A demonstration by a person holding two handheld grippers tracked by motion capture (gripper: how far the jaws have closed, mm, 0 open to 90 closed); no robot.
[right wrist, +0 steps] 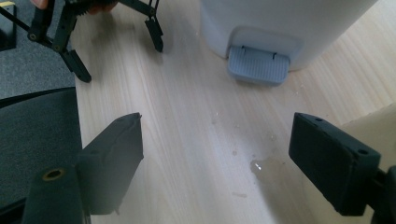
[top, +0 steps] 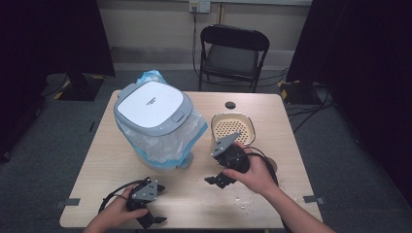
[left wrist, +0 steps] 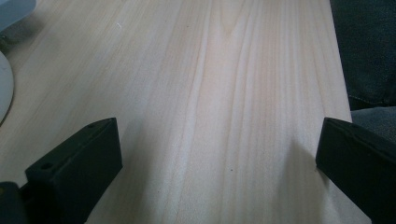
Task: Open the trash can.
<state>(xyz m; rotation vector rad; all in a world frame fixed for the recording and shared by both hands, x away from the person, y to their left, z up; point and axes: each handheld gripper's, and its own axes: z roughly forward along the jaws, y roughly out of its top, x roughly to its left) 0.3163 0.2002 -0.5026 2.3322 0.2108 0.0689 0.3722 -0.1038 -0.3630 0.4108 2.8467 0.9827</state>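
A white pedal bin point(top: 153, 109) with a grey-rimmed lid and a clear bag liner stands left of the table's middle. Its grey foot pedal point(right wrist: 258, 65) faces my right gripper. A cream perforated basket point(top: 233, 127) sits to the bin's right. My right gripper point(top: 215, 167) hovers over the wood in front of the basket, pointing toward the bin's base. Its jaws are open point(right wrist: 217, 135) with nothing between them. My left gripper point(top: 159, 204) rests near the front left edge, open point(left wrist: 219, 144) over bare wood, and it appears in the right gripper view as well point(right wrist: 122, 58).
A small wet spot point(right wrist: 259, 164) marks the wood between the right jaws. White crumbs point(top: 245, 201) lie near the front right edge. A small black round thing point(top: 230, 105) sits at the back of the wooden table point(top: 194, 191). A black folding chair point(top: 233, 53) stands behind it.
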